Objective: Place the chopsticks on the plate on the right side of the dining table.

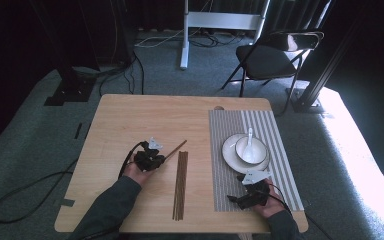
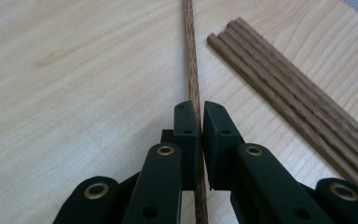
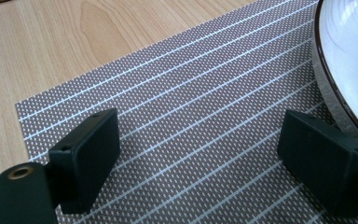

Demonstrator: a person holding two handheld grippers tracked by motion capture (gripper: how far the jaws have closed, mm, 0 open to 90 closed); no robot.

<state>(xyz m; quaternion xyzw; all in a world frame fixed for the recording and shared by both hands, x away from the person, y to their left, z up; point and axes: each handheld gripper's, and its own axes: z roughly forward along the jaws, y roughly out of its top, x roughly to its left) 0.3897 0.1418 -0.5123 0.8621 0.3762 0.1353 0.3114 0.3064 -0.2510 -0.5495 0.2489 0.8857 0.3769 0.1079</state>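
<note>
A pale rectangular wooden table carries a grey striped woven placemat on its right half, with a white dark-rimmed plate on it holding a white bowl and spoon. Left of the mat lies a bundle of brown wooden chopsticks, running near to far. The left gripper has its jaws pinched tight on a single brown wooden chopstick (it angles away from the bundle, just beside it). The right gripper rests over the mat's near part with jaws wide apart and nothing between them, close beside the plate.
</note>
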